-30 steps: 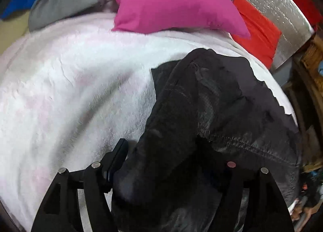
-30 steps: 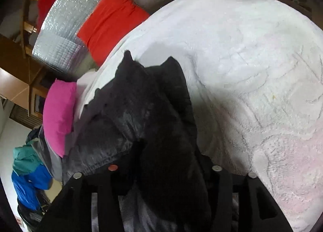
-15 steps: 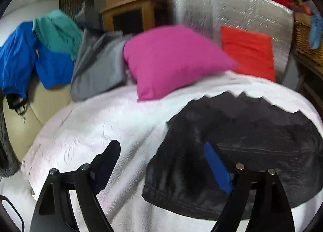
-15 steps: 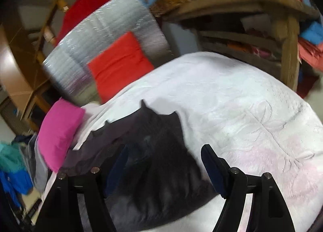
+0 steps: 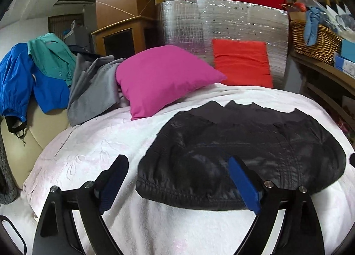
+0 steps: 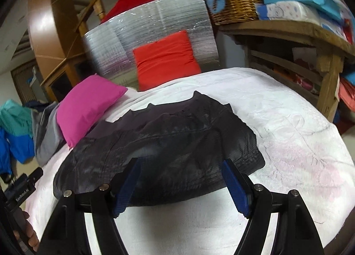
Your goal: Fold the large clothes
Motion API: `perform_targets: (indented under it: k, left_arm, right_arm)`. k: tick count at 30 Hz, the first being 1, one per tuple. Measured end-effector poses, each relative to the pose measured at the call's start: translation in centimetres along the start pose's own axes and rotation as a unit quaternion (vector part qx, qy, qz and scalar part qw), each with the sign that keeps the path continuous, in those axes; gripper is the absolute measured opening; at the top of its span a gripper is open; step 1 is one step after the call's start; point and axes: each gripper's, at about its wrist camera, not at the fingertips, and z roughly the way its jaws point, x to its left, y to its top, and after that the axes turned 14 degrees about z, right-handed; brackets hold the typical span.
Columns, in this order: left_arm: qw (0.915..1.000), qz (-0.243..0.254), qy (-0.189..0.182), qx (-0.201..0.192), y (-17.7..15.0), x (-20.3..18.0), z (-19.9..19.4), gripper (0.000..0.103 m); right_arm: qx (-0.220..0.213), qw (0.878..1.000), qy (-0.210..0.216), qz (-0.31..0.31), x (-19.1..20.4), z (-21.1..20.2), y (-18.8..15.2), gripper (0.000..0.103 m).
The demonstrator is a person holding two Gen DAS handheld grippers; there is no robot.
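A black shiny garment (image 5: 241, 153) lies folded flat on the white bedspread (image 5: 88, 153); it also shows in the right wrist view (image 6: 173, 142). My left gripper (image 5: 177, 179) is open and empty, held just above the garment's near left edge. My right gripper (image 6: 180, 186) is open and empty, over the garment's near edge. Both pairs of blue-padded fingers stand wide apart, touching nothing.
A magenta pillow (image 5: 164, 77) and a red cushion (image 5: 241, 64) lie at the bed's head against a silver foil panel (image 5: 221, 22). Blue, teal and grey clothes (image 5: 44, 73) are heaped at left. A wooden shelf with a wicker basket (image 6: 237, 4) stands right.
Both grippers have let go of the black garment and opened. They have pulled back and tilted up, and the garment now lies flat on the bed.
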Motion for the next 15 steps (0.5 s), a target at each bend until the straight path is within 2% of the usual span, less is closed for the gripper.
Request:
perform_targets:
  k: [7,15]
  left_arm:
    - [0.9999,0.009,-0.009,-0.005,-0.4,-1.0,-0.8,0.092]
    - [0.9997,0.012,-0.022,0.000,-0.8,-1.4,-0.8,0.092]
  right_arm:
    - [-0.008,1.000,-0.002,-0.024,1.6,-0.4,-0.9,0.078]
    - [0.007,0.999,-0.024,-0.040,2.3,0.5,-1.7,0.078]
